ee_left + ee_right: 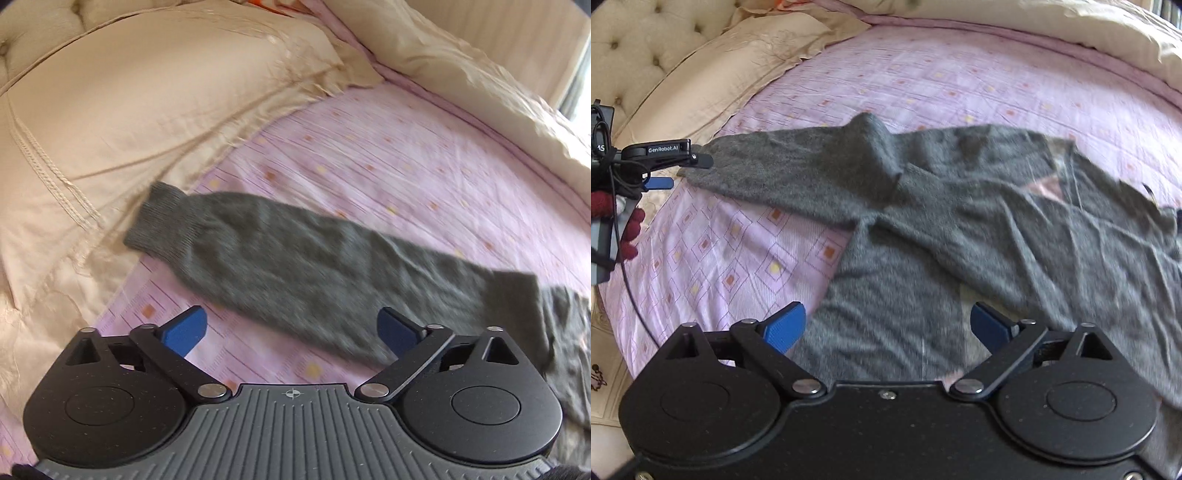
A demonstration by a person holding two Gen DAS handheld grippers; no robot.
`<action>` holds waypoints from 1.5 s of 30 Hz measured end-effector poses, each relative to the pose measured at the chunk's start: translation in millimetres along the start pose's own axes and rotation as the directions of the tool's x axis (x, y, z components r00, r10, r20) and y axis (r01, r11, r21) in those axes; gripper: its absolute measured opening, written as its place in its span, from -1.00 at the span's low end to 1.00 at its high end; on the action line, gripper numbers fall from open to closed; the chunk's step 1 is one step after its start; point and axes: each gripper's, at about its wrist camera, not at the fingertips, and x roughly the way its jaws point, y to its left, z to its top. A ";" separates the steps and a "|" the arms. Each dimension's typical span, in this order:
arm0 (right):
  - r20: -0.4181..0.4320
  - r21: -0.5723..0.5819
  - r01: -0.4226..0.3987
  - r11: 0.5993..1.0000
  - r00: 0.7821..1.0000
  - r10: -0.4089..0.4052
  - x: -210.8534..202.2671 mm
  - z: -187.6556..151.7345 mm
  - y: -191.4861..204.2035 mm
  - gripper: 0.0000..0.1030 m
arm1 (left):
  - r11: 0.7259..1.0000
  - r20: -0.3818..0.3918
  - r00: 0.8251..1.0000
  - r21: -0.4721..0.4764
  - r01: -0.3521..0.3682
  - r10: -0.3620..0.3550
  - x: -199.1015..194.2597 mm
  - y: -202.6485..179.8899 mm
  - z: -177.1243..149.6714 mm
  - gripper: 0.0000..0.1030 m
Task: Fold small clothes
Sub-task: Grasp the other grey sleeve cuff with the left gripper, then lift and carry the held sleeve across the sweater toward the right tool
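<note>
**Grey sweater spread on the bed, both tools wide**

A grey sweater lies flat on the pink patterned bed sheet, one sleeve stretched left toward a cream pillow. The left tool hovers just near of that sleeve, jaws wide, nothing between them. The right tool hangs over the sweater's body, jaws wide and empty too.

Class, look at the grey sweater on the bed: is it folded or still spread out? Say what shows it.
Mostly spread. The grey sweater lies open over the pink sheet, one sleeve stretched out flat to its cuff; no neat fold shows.
</note>
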 end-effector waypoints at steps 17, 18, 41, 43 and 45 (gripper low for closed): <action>-0.273 0.233 0.174 0.957 0.956 -0.107 43.8 -39.0 -17.2 1.00 | 1.000 -0.110 0.994 0.020 0.004 -0.002 64.1 62.8 27.6 1.00; -0.274 0.213 0.186 0.959 0.954 -0.125 45.5 -39.7 -14.6 1.00 | 1.000 -0.104 0.995 0.031 0.000 0.003 64.3 61.4 26.8 1.00; -0.240 0.208 0.260 0.943 0.948 -0.208 43.9 -43.6 -7.0 1.00 | 0.982 0.008 1.000 -0.187 0.021 -0.020 44.5 82.4 55.7 -0.81; -0.228 0.252 0.243 0.937 0.956 -0.187 41.3 -40.5 -15.5 1.00 | 0.993 0.047 0.999 -0.109 0.033 -0.028 24.5 63.2 61.6 -0.81; -0.207 0.300 0.228 0.926 0.963 -0.171 35.2 -37.9 -23.9 0.99 | 0.997 0.081 0.995 -0.038 0.068 -0.065 2.2 40.2 65.3 -0.81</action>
